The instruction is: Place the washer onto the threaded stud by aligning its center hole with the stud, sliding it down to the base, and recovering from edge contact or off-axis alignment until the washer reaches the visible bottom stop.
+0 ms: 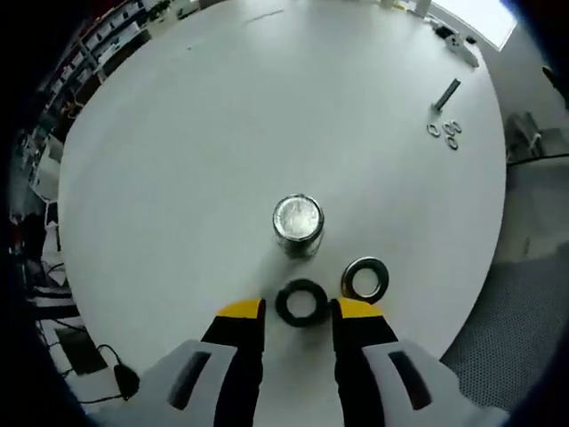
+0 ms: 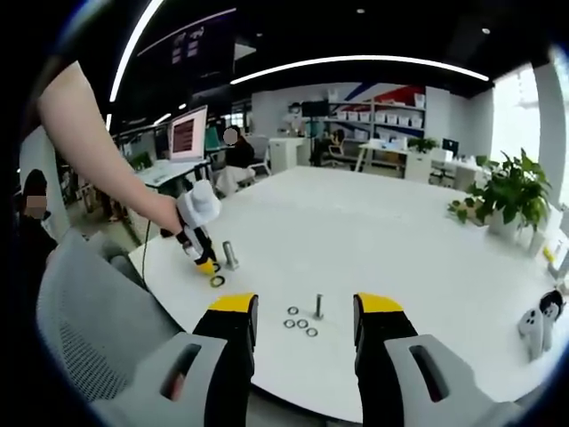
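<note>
Straddling a black washer (image 1: 301, 302), the left hand-held gripper (image 1: 300, 309) gapes.

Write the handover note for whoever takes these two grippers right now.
Left gripper: open, fingers straddling the black ring washer flat on the round white table, not gripped.
Right gripper: open, empty, hovering near the small upright bolt with small washers around it.
Large silver threaded stud stands just beyond; shiny metal ring washer lies beside.
Done: nothing seated.
Left: grip, align, slide down to base.

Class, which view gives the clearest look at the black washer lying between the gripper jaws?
The left gripper view: the black washer sits close, its hole plain. In the right gripper view it is a tiny ring under the left gripper.
</note>
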